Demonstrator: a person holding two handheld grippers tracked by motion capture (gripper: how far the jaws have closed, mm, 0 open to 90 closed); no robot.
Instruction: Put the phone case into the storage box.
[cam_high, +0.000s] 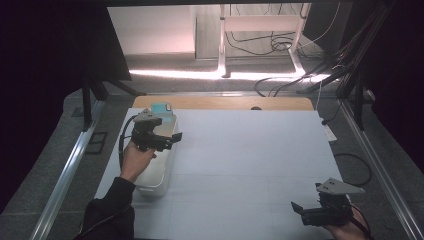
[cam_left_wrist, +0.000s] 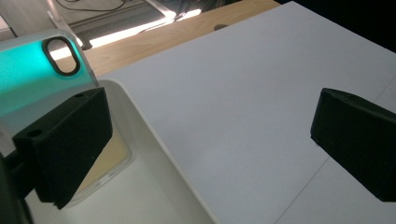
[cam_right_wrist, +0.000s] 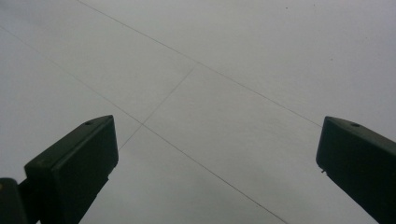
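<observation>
A teal phone case (cam_high: 161, 108) with an oval camera cutout leans at the far end of a white bin (cam_high: 156, 184) on the left of the table. In the left gripper view the teal case (cam_left_wrist: 28, 77) rises beyond the left jaw, and the bin's rim (cam_left_wrist: 156, 137) runs between the jaws. My left gripper (cam_high: 171, 141) hovers over the bin, open wide and holding nothing (cam_left_wrist: 210, 140). A flat, clear-edged piece (cam_left_wrist: 112, 161) lies in the bin beside the left jaw. Near the table's front right corner, my right gripper (cam_high: 300, 212) stands open over bare mat (cam_right_wrist: 215, 163).
A white mat (cam_high: 250, 160) with faint grid lines covers the table. A strip of bare wood (cam_high: 225, 102) shows along the far edge. Metal rails (cam_high: 70, 165) flank both sides. Cables (cam_high: 300, 75) lie on the floor beyond.
</observation>
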